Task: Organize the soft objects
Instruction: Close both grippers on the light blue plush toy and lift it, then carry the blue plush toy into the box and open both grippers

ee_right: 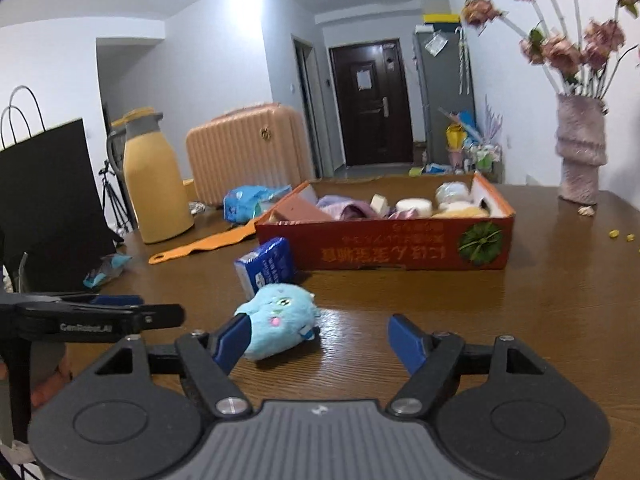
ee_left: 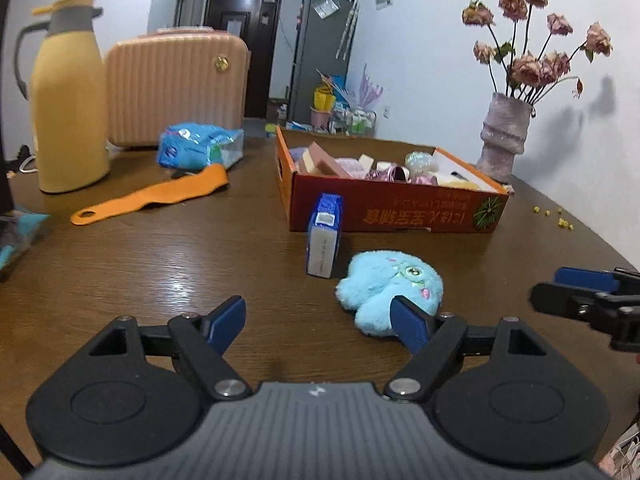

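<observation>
- Far left on the bench (ee_left: 168,248) I see a yellow thermos jug (ee_left: 66,100) and a peach ribbed case (ee_left: 176,88); neither counts as soft, so I judge they stay put.
- Next along, a blue crinkly packet (ee_left: 200,148) lies beside an orange flat handle-shaped piece (ee_left: 160,196). Its print is too small for me to read.
- My left hand-held gripper (ee_left: 318,324) has its jaws apart with nothing between them; one pad sits just in front of the blue plush toy (ee_left: 390,288), without pressing on it.
- A blue tissue pack (ee_left: 325,234) stands upright just in front of the box, with a white label I can't make out.
- The plush lies on the bench near the orange cardboard box (ee_left: 400,208), not yet inside.
- The box already holds several sponges and soft bits, so I'd say the job is well along; the plush and tissue pack look like what's left.
- The box front carries upside-down Chinese characters and a green emblem; I can't read them.
- My right hand-held gripper (ee_right: 320,340) is likewise spread wide and empty, the plush just by its left pad.
- In the right wrist view the other gripper's side reads roughly "GenRobot.AI".
</observation>
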The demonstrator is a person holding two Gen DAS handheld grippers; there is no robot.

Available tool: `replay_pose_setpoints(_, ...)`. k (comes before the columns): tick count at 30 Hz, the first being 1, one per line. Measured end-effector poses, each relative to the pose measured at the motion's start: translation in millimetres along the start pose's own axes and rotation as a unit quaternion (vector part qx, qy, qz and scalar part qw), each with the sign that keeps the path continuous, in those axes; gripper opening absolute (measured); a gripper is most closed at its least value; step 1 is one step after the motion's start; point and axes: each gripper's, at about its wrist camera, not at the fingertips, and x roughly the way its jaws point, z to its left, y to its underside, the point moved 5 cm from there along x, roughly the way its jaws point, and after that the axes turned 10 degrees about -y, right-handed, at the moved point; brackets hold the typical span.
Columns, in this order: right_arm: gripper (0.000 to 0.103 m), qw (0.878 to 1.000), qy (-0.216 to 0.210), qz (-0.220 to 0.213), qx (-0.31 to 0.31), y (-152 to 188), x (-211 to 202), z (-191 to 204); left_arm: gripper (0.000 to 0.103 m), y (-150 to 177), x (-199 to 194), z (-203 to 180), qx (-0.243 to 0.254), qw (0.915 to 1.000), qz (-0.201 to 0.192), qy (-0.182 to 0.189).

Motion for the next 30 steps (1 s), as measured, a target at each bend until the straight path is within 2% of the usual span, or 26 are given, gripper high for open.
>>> replay_pose_setpoints(5, 0.072, 0.999, -0.012, 0.029, 0.019, -4, 47, -7, 0.081, -2, 32, 5, -0.01, 0.9995, 0.023, 0.02)
replay_pose_setpoints(7, 0.066, 0.999, -0.013, 0.032, 0.022, -9, 65, -11, 0.081, -4, 40, 4, -0.019, 0.998, 0.034, 0.051)
replay_pose_setpoints(10, 0.056, 0.998, -0.031, 0.037, 0.037, -19, 90, -18, 0.08, -4, 49, 1, -0.049, 0.9909, 0.056, 0.112)
replay_pose_setpoints(11, 0.055, 0.997, -0.04, 0.04, 0.043, -22, 97, -21, 0.078, -3, 52, -2, -0.054, 0.9885, 0.064, 0.126)
replay_pose_setpoints(13, 0.053, 0.995, -0.06, 0.051, 0.061, -24, 114, -27, 0.063, 0, 59, -9, -0.051, 0.9865, 0.077, 0.136)
replay_pose_setpoints(14, 0.05, 0.993, -0.066, 0.06, 0.071, -23, 122, -30, 0.05, 3, 63, -13, -0.045, 0.9861, 0.087, 0.134)
replay_pose_setpoints(17, 0.032, 0.989, -0.084, 0.063, 0.105, -18, 128, -35, 0.033, 4, 64, -22, -0.045, 0.9811, 0.088, 0.166)
replay_pose_setpoints(18, 0.031, 0.988, -0.088, 0.059, 0.113, -16, 122, -36, 0.033, 4, 63, -24, -0.044, 0.9801, 0.088, 0.173)
replay_pose_setpoints(23, 0.029, 0.99, -0.047, 0.049, 0.127, 0, 80, -39, 0.032, 7, 53, -43, -0.028, 0.976, 0.088, 0.197)
replay_pose_setpoints(25, 0.028, 0.988, -0.033, 0.042, 0.145, 11, 54, -39, 0.032, 9, 50, -47, -0.025, 0.9785, 0.086, 0.185)
replay_pose_setpoints(28, 0.031, 0.986, -0.011, 0.032, 0.161, 28, 23, -34, 0.033, 16, 52, -42, -0.022, 0.9905, 0.084, 0.106)
replay_pose_setpoints(30, 0.032, 0.986, -0.008, 0.025, 0.163, 34, 6, -31, 0.033, 18, 46, -34, -0.041, 0.9906, 0.088, 0.096)
